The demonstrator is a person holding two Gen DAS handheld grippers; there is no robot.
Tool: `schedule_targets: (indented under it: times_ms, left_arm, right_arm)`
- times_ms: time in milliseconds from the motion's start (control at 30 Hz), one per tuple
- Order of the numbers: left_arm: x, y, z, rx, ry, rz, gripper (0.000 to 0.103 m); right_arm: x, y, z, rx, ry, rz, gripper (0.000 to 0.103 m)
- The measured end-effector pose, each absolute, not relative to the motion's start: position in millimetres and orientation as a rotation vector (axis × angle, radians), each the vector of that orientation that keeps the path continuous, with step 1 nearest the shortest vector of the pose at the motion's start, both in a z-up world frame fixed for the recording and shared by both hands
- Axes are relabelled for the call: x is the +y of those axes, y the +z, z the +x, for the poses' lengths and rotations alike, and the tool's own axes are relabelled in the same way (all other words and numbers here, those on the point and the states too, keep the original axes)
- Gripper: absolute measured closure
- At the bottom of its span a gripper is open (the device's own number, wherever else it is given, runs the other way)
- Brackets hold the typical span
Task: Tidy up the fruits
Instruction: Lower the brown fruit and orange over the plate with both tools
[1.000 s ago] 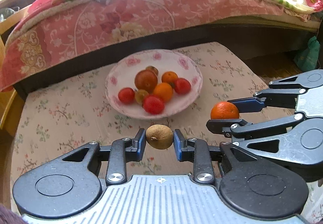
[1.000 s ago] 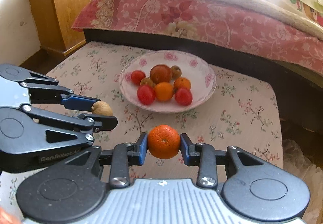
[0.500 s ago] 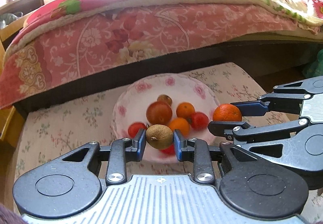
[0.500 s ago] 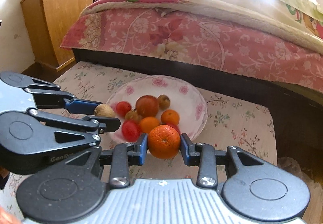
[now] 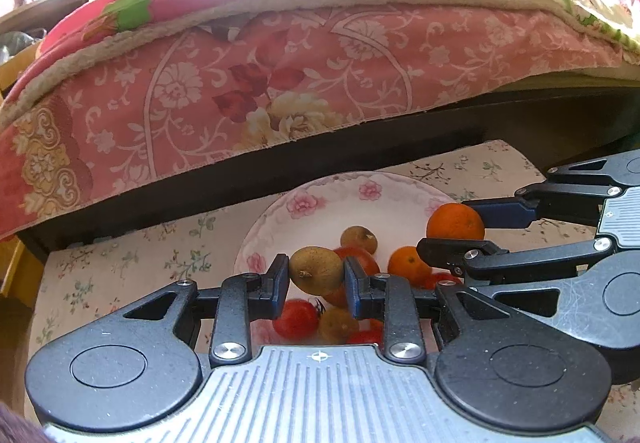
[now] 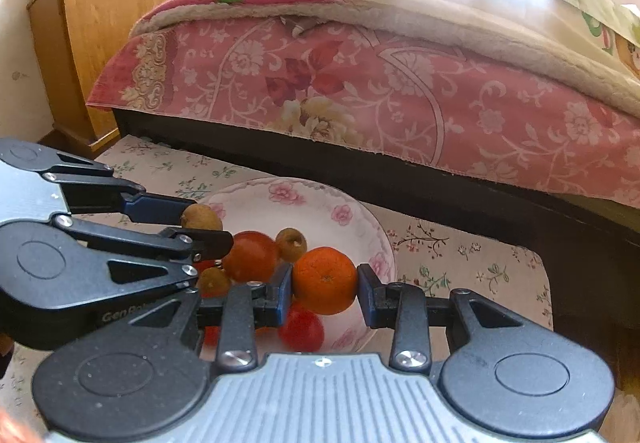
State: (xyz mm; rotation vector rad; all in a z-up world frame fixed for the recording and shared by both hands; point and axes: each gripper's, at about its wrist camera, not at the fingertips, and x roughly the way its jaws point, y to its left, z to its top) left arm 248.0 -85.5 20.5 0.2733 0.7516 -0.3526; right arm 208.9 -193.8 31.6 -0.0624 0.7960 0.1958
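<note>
Two fruits gripped over bowl (image 5: 320, 199), left jaws on brown kiwi (image 5: 316, 270) (dull, fuzzy), right jaws on orange (image 6: 325, 281)

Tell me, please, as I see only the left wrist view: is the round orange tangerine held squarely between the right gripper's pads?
Observer: Yes. In the right wrist view, the right gripper has a blue pad pressed on each side of the round orange tangerine.
Operator: Thank you. What lies beneath the tangerine?
Observer: A red tomato shows just below it, on the white floral-rimmed plate.
Operator: And what stands to the left of the bed?
Observer: A yellow wooden cabinet with clutter on top.
</note>
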Motion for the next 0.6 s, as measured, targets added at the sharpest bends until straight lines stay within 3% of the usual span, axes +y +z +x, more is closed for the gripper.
schedule_targets:
  times_ms: [600]
  left_arm:
    - [-84.1,11.5,268.6,0.703,-0.348,0.290,0.066]
  right_arm:
    - [-198.2,11.9,237.4,0.779,0.209,-0.045,0.064]
